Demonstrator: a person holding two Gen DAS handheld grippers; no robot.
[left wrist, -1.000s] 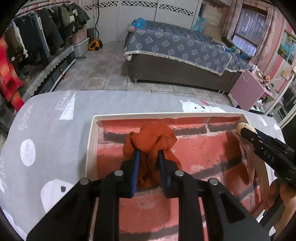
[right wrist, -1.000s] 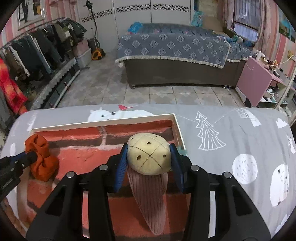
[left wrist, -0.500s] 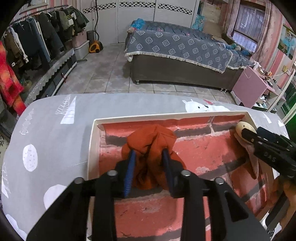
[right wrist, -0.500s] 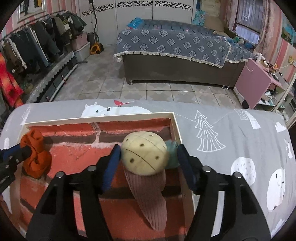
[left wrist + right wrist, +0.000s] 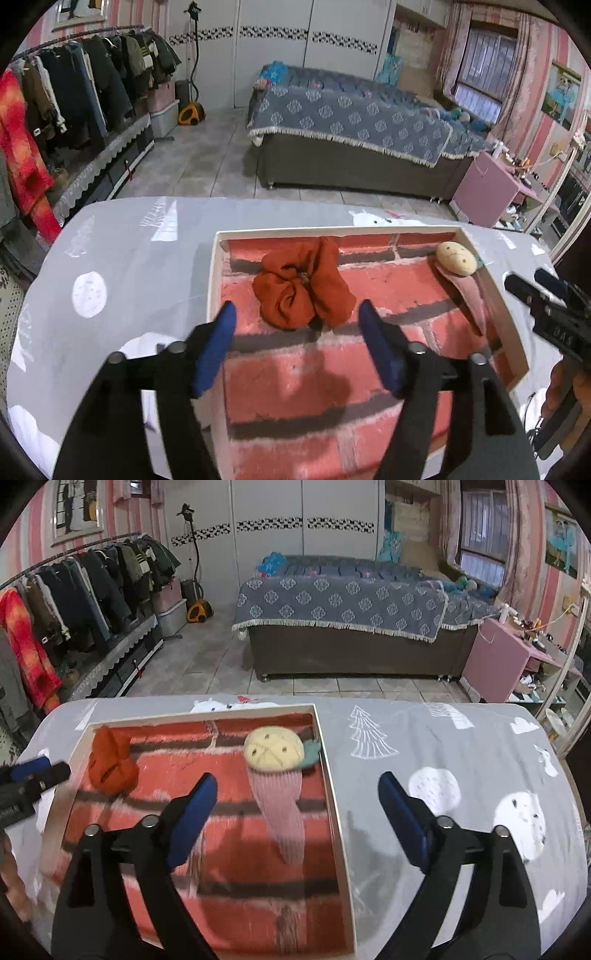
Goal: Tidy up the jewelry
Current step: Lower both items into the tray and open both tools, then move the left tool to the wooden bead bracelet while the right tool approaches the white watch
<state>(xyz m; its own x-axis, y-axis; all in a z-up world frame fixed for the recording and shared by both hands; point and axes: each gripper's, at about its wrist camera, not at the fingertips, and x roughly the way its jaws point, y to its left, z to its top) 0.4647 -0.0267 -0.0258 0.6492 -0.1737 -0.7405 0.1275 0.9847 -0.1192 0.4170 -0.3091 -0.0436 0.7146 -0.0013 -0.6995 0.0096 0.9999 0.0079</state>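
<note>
A shallow white-rimmed tray point(image 5: 213, 273) point(image 5: 334, 797) with a red brick-pattern lining lies on the grey table. An orange scrunchie point(image 5: 301, 286) point(image 5: 110, 762) rests in its far left part. A cream knitted ball on a pink ribbed strip point(image 5: 456, 258) point(image 5: 275, 755) lies by the tray's right wall. My left gripper point(image 5: 295, 314) hovers just behind the scrunchie, its jaws opening and clear of the fabric. My right gripper point(image 5: 295, 786) hangs behind the knitted piece, jaws opening wide; the pink strip lies below them, untouched.
The table wears a grey cloth point(image 5: 461, 760) with white trees and circles. Beyond its far edge lie a tiled floor, a bed point(image 5: 351, 122), a clothes rack point(image 5: 74, 92) at left and a pink cabinet point(image 5: 495, 657) at right.
Both grippers have let go and pulled back and up. The left spread off the orange scrunchie, the right off the cream ball; both items now lie in the tray.
</note>
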